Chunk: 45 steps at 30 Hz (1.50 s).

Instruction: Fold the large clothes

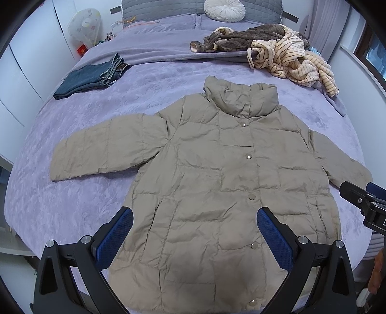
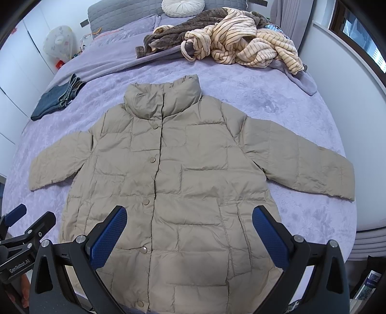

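A beige quilted puffer jacket (image 1: pixel 212 174) lies flat and face up on the bed, snaps closed, both sleeves spread out; it also shows in the right wrist view (image 2: pixel 183 174). My left gripper (image 1: pixel 195 215) hovers open and empty above the jacket's lower front. My right gripper (image 2: pixel 189 213) hovers open and empty above the jacket's lower right half. The right gripper shows at the right edge of the left wrist view (image 1: pixel 361 200), and the left gripper at the left edge of the right wrist view (image 2: pixel 21 227).
The bed has a lavender blanket (image 1: pixel 96 108). Folded jeans (image 1: pixel 94 77) lie at the far left. A heap of brown and cream striped clothes (image 1: pixel 277 50) lies at the far right. A round white cushion (image 1: pixel 224 9) sits by the grey headboard.
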Tool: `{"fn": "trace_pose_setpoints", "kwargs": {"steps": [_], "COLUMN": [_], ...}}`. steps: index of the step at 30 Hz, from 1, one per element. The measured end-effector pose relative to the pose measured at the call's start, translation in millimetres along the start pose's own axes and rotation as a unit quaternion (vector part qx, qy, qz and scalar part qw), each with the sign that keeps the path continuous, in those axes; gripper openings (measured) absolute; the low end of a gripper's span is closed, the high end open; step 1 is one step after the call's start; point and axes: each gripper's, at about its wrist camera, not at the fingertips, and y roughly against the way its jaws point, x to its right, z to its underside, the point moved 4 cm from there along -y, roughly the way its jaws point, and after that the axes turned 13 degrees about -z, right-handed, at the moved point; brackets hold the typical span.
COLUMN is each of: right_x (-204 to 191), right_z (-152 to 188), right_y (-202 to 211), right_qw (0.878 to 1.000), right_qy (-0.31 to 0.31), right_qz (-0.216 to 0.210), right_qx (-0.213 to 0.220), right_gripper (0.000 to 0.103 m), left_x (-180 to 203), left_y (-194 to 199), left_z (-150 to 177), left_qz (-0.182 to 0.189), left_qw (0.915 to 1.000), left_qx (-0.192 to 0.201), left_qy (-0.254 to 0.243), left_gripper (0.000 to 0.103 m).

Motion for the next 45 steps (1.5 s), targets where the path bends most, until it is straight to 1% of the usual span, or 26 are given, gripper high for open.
{"fn": "trace_pose_setpoints", "kwargs": {"steps": [17,24,45], "right_x": [-0.5,1.1,2.9], "right_z": [-2.1,4.8,3.8], "right_y": [2.1,-7.1,-6.7], "right_qw": [1.0,1.0,1.0], "right_qy": [-0.001,-0.004,-0.005], "right_qz": [0.002,0.0,0.001], "right_qx": [-0.001,-0.004,-0.007], "right_gripper": [0.103,0.103,0.103], "left_x": [0.6,0.8,1.3], "left_y": [-3.3,-3.9,-4.2], "left_z": [0.9,1.3,1.5], "left_qz": [-0.001,0.0,-0.001], "left_qw": [1.0,1.0,1.0], "left_qx": [-0.002,-0.003,-0.004], "left_qy": [0.0,0.0,0.001], "left_gripper": [0.103,0.103,0.103]}}
